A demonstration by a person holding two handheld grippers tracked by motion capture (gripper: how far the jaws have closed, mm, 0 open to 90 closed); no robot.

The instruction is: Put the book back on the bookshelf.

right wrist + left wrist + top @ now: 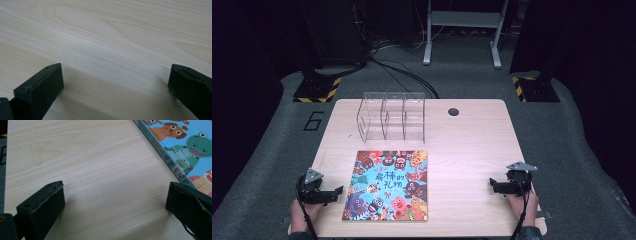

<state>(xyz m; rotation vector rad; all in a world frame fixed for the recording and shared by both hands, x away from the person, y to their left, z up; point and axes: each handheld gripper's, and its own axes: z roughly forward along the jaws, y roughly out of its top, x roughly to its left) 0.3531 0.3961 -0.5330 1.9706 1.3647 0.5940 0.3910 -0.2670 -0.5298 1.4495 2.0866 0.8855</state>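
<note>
Colourful picture book (pixel 387 186) flat on wooden table (pixel 472 145), front centre, cover up, spine toward left side. Left gripper (pixel 336 192) low at table's front left, just beside book's spine edge, not touching; jaws spread wide, bare wood between. Right gripper (pixel 493 186) at front right, well apart from book, jaws spread wide too, nothing between. Clear acrylic rack (pixel 393 116) upright behind book, toward far edge
</note>
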